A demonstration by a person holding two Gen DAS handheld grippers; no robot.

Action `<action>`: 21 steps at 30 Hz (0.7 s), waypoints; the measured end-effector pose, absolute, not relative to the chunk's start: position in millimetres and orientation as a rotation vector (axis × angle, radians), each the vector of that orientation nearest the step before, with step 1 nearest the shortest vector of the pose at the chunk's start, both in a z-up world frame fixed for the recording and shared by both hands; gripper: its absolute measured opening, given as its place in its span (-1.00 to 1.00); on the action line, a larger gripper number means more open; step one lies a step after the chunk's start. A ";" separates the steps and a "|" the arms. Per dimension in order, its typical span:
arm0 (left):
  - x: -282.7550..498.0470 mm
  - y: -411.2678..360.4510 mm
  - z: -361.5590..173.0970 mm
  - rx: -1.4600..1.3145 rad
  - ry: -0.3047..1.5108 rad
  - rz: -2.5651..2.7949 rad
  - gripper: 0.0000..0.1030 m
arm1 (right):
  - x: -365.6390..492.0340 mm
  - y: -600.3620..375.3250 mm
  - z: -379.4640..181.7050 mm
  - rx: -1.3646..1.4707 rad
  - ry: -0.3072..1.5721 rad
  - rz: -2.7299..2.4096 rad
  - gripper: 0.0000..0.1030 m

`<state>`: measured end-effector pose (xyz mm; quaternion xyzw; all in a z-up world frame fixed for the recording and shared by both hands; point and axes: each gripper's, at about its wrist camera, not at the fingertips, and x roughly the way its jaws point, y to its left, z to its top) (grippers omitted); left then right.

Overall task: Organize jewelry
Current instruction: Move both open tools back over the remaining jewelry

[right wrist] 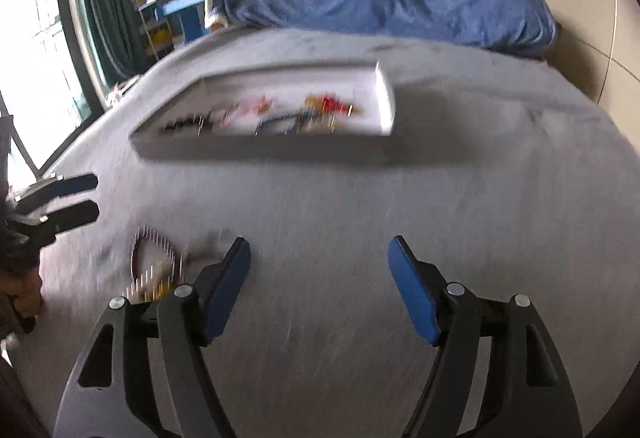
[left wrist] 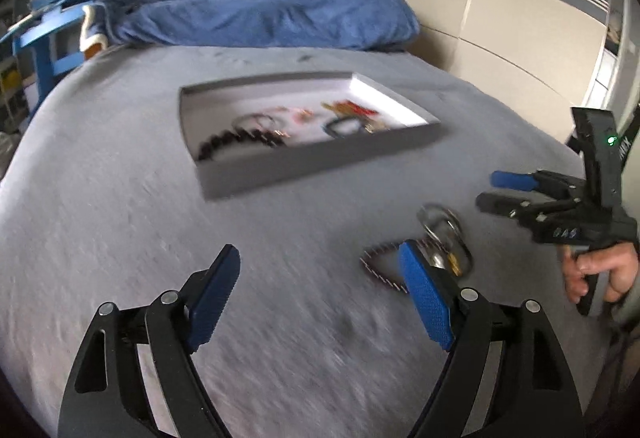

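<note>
On grey bed (left wrist: 120, 222), both spread wide and empty: left tool (left wrist: 320, 298), right tool (right wrist: 320, 290). Between them, loose jewelry pile (left wrist: 432, 250); beyond, white tray (left wrist: 320, 162) already holding pieces. Likely risk: snagging tangled chains, dragging neighbours along during rushed, blurred approach.

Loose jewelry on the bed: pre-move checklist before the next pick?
1. Left tool open, nothing between pads: ok.
2. Right tool open, nothing between pads: ok.
3. Loose jewelry pile on the grey bedsheet, outside the tray: ok, ready to pick.
4. Tray upright, room inside beside the pieces already there: ok.
5. Tools apart from each other: ok.
6. Which pieces in the pile are tangled: cannot tell, blurred.
</note>
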<state>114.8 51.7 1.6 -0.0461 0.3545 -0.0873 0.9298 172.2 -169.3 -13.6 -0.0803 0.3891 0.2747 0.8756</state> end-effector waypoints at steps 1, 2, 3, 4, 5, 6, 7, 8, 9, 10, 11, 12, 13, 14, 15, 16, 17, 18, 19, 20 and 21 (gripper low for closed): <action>112.6 47.7 0.1 -0.088 0.730 -0.190 0.59 | 168.4 -166.9 -14.9 -0.181 0.810 0.577 0.38; 110.1 43.7 -0.4 -0.080 0.729 -0.194 0.59 | 163.9 -165.0 -13.9 -0.197 0.799 0.580 0.38; 108.2 40.4 0.4 -0.069 0.724 -0.194 0.59 | 160.1 -163.0 -12.1 -0.210 0.785 0.585 0.38; 106.9 37.9 0.8 -0.067 0.724 -0.197 0.59 | 158.4 -161.9 -11.3 -0.218 0.777 0.589 0.38; 106.0 36.9 0.7 -0.071 0.726 -0.200 0.59 | 157.1 -161.8 -11.6 -0.223 0.774 0.591 0.38; 105.0 36.1 -0.1 -0.077 0.728 -0.194 0.59 | 156.2 -162.1 -13.5 -0.225 0.780 0.587 0.38; 104.3 35.7 -1.4 -0.082 0.734 -0.187 0.59 | 156.5 -162.3 -14.8 -0.221 0.788 0.582 0.38; 104.2 35.7 -2.2 -0.088 0.739 -0.184 0.59 | 157.1 -163.7 -15.6 -0.214 0.793 0.576 0.38; 103.1 35.7 -3.4 -0.096 0.744 -0.183 0.59 | 156.8 -165.9 -15.9 -0.204 0.794 0.569 0.38; 102.0 35.0 -4.2 -0.097 0.745 -0.179 0.59 | 156.8 -167.5 -16.0 -0.200 0.792 0.564 0.38; 100.9 33.0 -4.8 -0.092 0.748 -0.177 0.59 | 156.6 -168.8 -16.7 -0.197 0.792 0.558 0.38; 100.4 31.4 -5.1 -0.087 0.750 -0.176 0.59 | 156.3 -170.0 -17.7 -0.193 0.793 0.553 0.38; 99.8 29.5 -5.6 -0.080 0.751 -0.175 0.59 | 156.8 -171.0 -18.2 -0.189 0.794 0.549 0.38; 99.3 26.8 -6.2 -0.073 0.753 -0.176 0.59 | 157.2 -171.7 -18.3 -0.186 0.793 0.544 0.38; 98.8 24.9 -7.0 -0.068 0.755 -0.176 0.59 | 157.6 -172.4 -18.5 -0.183 0.793 0.540 0.38; 99.1 23.5 -7.8 -0.068 0.760 -0.178 0.59 | 157.8 -172.9 -19.0 -0.180 0.794 0.538 0.38; 98.9 21.6 -8.6 -0.064 0.763 -0.182 0.59 | 158.6 -173.8 -19.8 -0.176 0.797 0.531 0.38; 98.7 19.8 -9.0 -0.055 0.763 -0.183 0.59 | 159.1 -174.3 -20.2 -0.175 0.799 0.523 0.38; 99.4 18.6 -9.0 -0.049 0.765 -0.182 0.59 | 159.2 -174.6 -20.3 -0.174 0.798 0.522 0.38; 99.5 17.7 -9.4 -0.046 0.767 -0.181 0.59 | 159.0 -174.8 -20.4 -0.174 0.794 0.517 0.38; 99.7 17.2 -9.9 -0.047 0.768 -0.182 0.59 | 158.8 -174.9 -20.9 -0.176 0.792 0.512 0.38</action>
